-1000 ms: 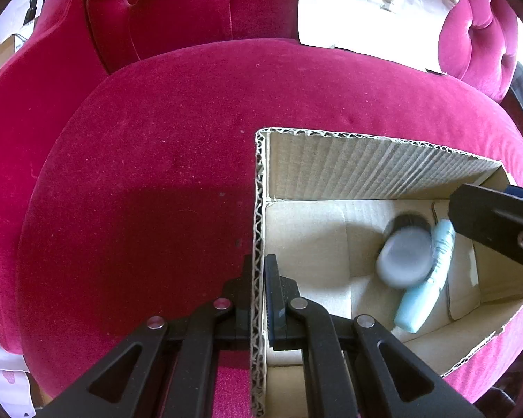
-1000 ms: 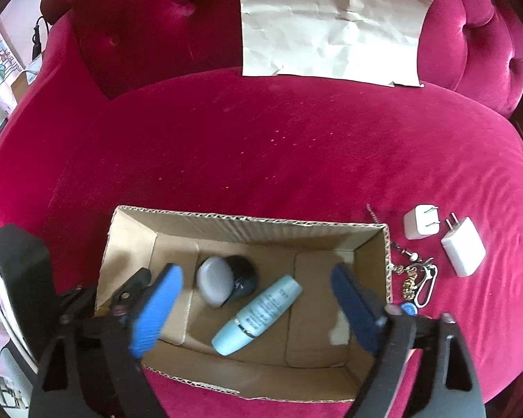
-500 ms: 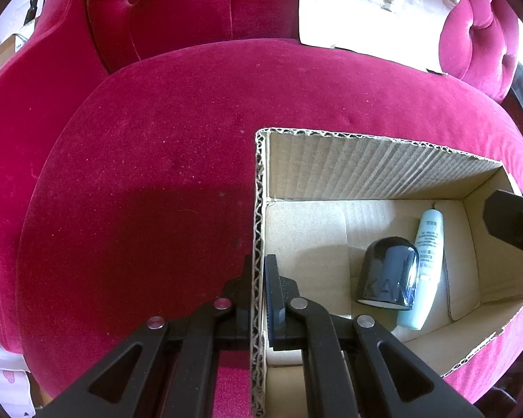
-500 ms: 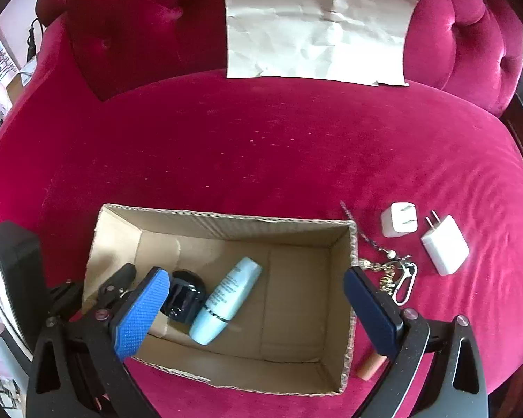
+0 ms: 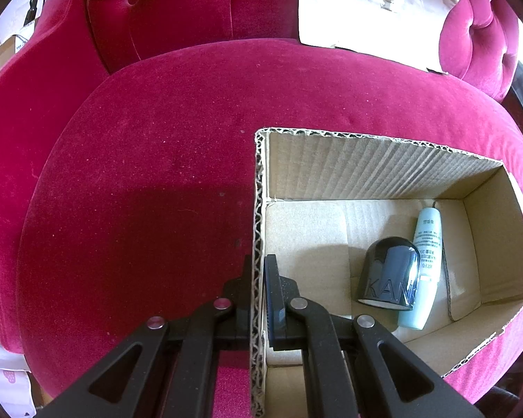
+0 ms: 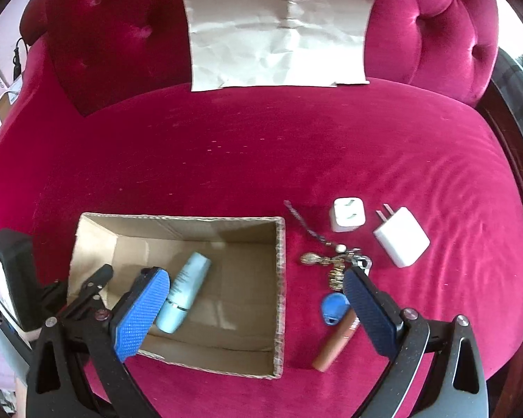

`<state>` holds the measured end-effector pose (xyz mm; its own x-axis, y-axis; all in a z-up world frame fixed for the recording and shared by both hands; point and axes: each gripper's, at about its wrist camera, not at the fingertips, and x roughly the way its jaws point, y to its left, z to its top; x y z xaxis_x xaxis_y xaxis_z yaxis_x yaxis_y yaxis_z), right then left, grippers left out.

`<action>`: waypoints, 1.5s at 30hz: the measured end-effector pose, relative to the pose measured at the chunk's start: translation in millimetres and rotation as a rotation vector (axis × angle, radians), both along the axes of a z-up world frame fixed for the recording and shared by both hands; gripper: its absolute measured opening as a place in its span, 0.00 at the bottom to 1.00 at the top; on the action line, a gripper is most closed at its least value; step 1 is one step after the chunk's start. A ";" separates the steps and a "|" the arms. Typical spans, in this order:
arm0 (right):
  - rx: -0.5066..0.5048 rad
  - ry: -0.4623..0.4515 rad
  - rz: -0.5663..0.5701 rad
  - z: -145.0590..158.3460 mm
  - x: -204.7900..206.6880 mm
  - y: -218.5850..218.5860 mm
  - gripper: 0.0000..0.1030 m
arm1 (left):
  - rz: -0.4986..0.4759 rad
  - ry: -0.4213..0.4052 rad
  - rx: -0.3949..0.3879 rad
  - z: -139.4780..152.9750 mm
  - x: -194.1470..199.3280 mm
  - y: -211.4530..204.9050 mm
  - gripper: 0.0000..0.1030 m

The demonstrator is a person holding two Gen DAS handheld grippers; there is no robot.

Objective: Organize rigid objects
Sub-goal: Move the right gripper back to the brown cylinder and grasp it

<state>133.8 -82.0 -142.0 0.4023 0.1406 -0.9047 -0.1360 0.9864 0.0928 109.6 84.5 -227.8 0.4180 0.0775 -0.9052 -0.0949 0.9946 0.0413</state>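
An open cardboard box (image 5: 376, 163) (image 6: 279, 296) sits on a red velvet sofa. My left gripper (image 5: 258, 278) is shut on the box's left wall. Inside lie a black cap-shaped jar (image 5: 388, 275) and a light blue tube (image 5: 423, 264) (image 6: 184, 291). My right gripper (image 6: 254, 308) is open and empty, above the box's right wall. To the right of the box lie a key chain with a blue fob (image 6: 334, 271), a tan lipstick tube (image 6: 336, 343) and two white chargers (image 6: 347, 214) (image 6: 401, 237).
A crumpled sheet of brown paper (image 6: 279, 31) (image 5: 369, 10) leans on the tufted sofa back. The sofa seat (image 6: 261, 146) stretches behind and left of the box. The sofa's dark edge runs along the right.
My right gripper moved right, from over the box interior to over its right wall. The black jar rolled and settled beside the blue tube. My left gripper kept its hold.
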 end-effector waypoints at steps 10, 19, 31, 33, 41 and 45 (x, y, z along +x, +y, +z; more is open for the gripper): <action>-0.030 0.006 -0.053 4.4 -4.7 -41.9 0.99 | -0.001 0.000 0.001 -0.3 0.0 0.5 0.05; -0.061 0.037 -0.097 -2.7 -8.8 -66.4 0.99 | -0.002 0.000 0.002 -1.1 -0.7 1.7 0.05; -0.095 0.087 -0.136 -26.1 -19.1 -95.6 0.99 | -0.002 0.000 0.000 -0.7 -2.9 2.1 0.05; -0.095 0.100 -0.135 -31.9 -20.1 -98.5 0.99 | -0.005 -0.001 0.003 -0.6 -3.6 2.1 0.05; -0.112 0.130 -0.116 -51.6 -25.9 -102.5 0.99 | -0.005 0.002 0.003 -0.9 -1.7 0.9 0.05; -0.123 0.142 -0.099 -63.0 -27.3 -99.3 0.99 | -0.005 0.002 0.002 -0.6 -1.2 0.9 0.04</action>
